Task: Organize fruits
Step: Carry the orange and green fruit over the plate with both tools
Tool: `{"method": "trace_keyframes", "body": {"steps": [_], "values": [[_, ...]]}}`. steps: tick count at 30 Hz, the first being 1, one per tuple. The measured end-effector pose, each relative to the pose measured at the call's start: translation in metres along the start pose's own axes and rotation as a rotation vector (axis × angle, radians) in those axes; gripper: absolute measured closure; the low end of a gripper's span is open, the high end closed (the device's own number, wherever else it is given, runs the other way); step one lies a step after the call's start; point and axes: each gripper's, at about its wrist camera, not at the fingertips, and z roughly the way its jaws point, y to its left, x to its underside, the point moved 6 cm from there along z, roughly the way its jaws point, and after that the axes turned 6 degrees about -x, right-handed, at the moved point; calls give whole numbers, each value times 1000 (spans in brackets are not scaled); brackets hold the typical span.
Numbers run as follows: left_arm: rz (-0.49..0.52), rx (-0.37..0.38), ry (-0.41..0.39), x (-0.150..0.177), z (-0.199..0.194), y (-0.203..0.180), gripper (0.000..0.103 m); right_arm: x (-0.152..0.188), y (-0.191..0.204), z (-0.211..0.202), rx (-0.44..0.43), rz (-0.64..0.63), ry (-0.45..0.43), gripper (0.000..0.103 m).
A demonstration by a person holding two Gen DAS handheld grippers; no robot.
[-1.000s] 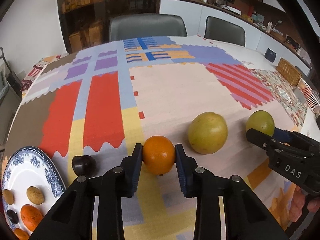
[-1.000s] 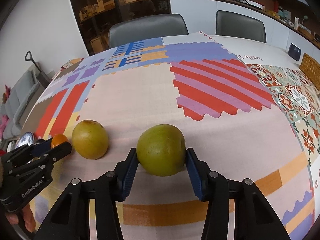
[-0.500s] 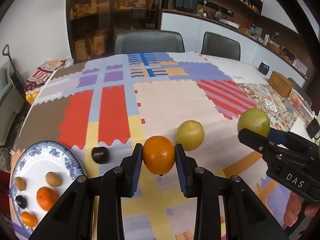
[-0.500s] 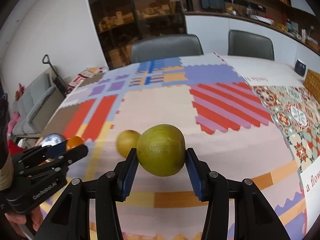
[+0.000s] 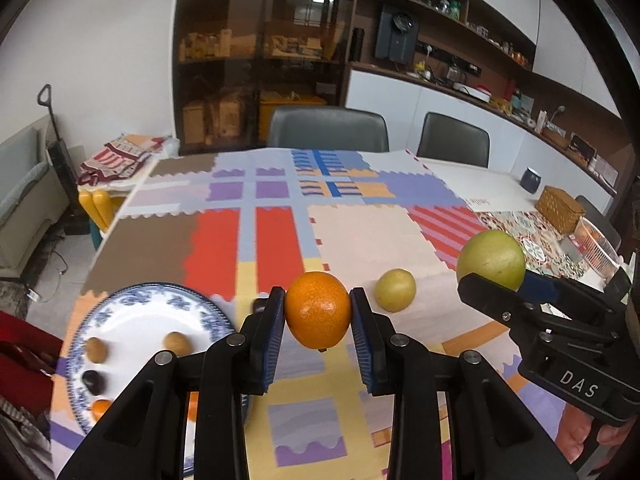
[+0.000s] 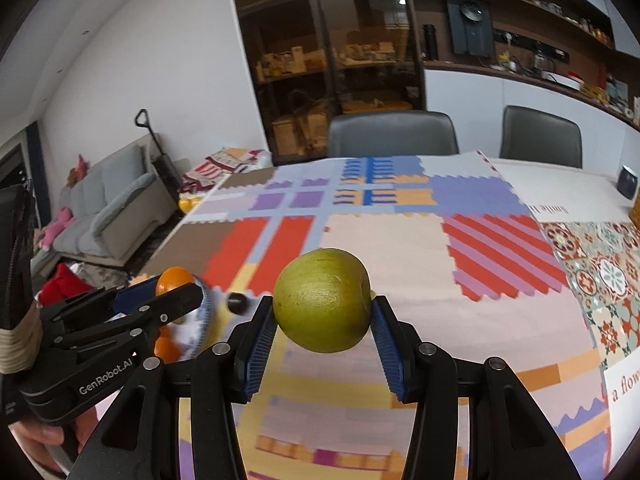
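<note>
— Carrying what?
— Left gripper (image 5: 318, 312) clamping an orange (image 5: 318, 309), right gripper (image 6: 322, 318) clamping a green fruit (image 6: 322, 306), both lifted above the bench (image 5: 372, 236).
— Remaining?
— Plate (image 5: 132, 320) already holding several small fruits; yellow fruit (image 5: 395, 290) and dark one (image 6: 237, 303) waiting, probably.

You are holding your left gripper (image 5: 318, 314) up above the table, its two blue-padded fingers (image 5: 270, 336) pressing in from either side on an orange (image 5: 318, 309). You are holding your right gripper (image 6: 322, 312) raised as well, just to the right of it, its pads (image 6: 390, 354) clamping a green fruit (image 6: 322, 305) between them.
</note>
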Motion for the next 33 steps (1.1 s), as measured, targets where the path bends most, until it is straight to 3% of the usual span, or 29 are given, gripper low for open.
{"method": "trace_keyframes", "body": {"steps": [18,33], "values": [[-73,-86,-43,13,-35,77,71,0,80,25,-136,-82,46,54],[-82,-168,-6,28,-22,144,71,5,139,77,-201,-169,126,54]]}}
